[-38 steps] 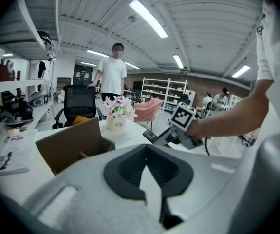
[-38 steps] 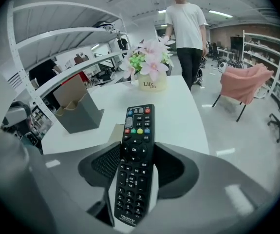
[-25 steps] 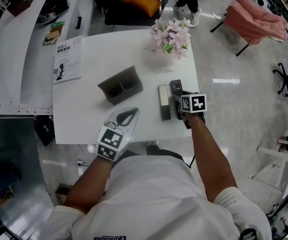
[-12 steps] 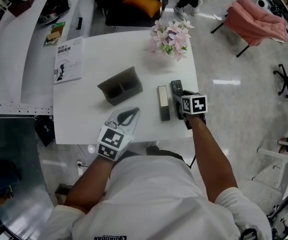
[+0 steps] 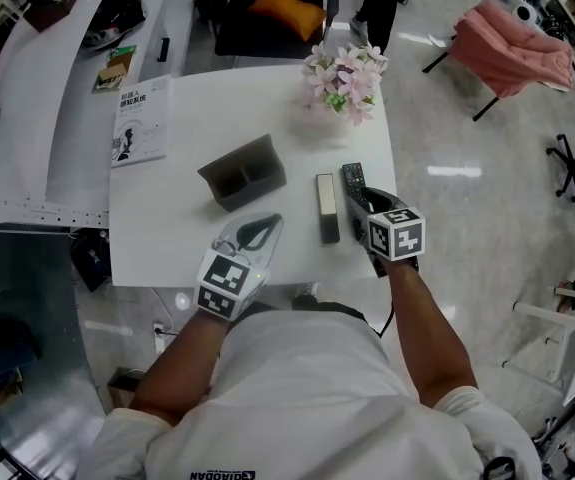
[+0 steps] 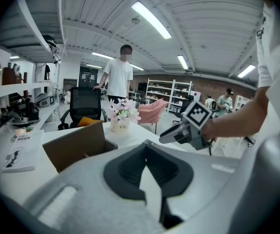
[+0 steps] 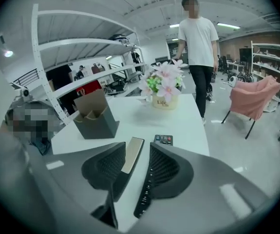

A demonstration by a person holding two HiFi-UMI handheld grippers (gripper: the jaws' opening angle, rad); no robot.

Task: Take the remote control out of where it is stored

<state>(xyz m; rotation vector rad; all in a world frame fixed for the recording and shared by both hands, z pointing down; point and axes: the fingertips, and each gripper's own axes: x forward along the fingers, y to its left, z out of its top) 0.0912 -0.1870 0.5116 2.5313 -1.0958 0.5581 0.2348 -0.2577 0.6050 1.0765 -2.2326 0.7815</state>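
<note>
Long black remote control (image 5: 352,176) lies flat on the white worktop (image 5: 167,218) at centre right, outside the grey two-compartment box (image 5: 242,171). Right gripper (image 7: 138,147) jaws, which have just been closing, stand spread and empty above it. Left gripper (image 6: 145,144) jaws are pressed together.

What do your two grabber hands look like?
The left gripper and right gripper are pale grey shells with black ribbed pads. Each carries a white cube with black square markers. The person's T-shirt is white, short-sleeved.

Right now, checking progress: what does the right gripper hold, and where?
Nothing. Right gripper: jaws apart, just closing, empty; silver remote and black remote lie on the table.
</note>
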